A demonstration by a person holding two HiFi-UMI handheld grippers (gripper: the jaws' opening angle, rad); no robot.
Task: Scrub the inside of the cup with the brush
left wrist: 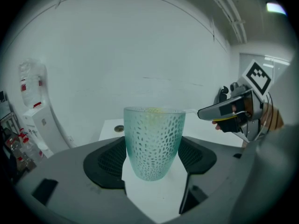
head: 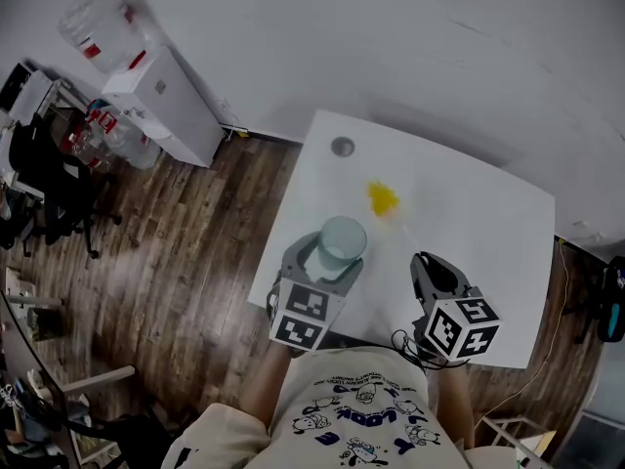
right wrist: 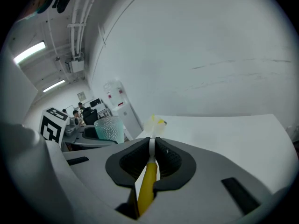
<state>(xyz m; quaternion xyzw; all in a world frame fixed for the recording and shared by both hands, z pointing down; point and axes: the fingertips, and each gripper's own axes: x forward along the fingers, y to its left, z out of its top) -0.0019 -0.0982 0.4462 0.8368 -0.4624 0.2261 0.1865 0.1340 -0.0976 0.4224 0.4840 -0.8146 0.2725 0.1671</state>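
Brush (right wrist: 148, 171) pinch, cup (left wrist: 154, 143) grip: gripper views only.

table (head: 469, 223): white, four-sided, standing on a wood-plank floor (head: 195, 252).
cup (head: 342, 242): upright on the table, near its front-left edge.
grey disc (head: 342, 147): round, flat on the table, straight beyond the cup.
brush (head: 382, 197): yellow head beyond the cup, rightward; contact with the table unclear.
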